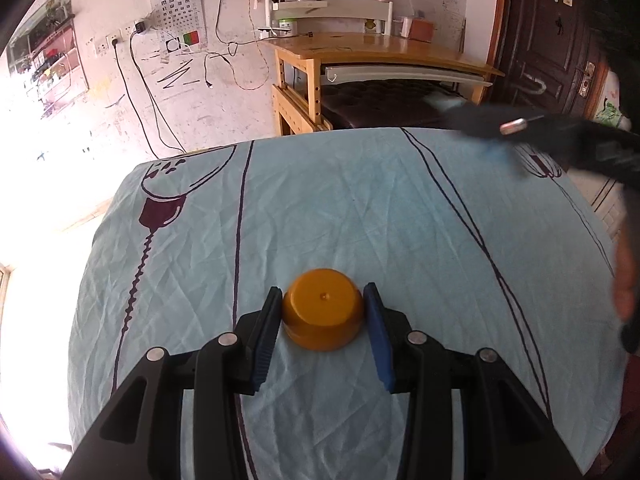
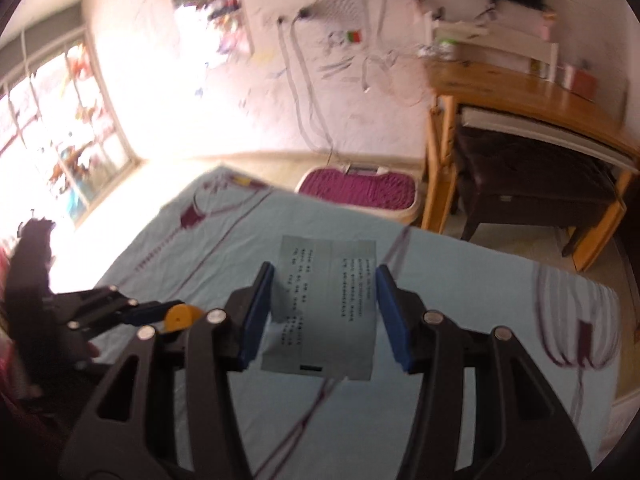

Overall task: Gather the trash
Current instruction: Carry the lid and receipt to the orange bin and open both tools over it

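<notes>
On the desk's blue cloth (image 1: 400, 220) we count two pieces of trash. At left, our left gripper (image 1: 323, 304) is clamped on one orange cap (image 1: 323, 314). At right, our right gripper (image 2: 324, 312) holds one printed paper slip (image 2: 326, 308), lifted above the cloth.

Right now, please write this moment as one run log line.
left gripper: shut on orange cap | right gripper: shut on printed paper | blue tablecloth: no other trash seen
</notes>
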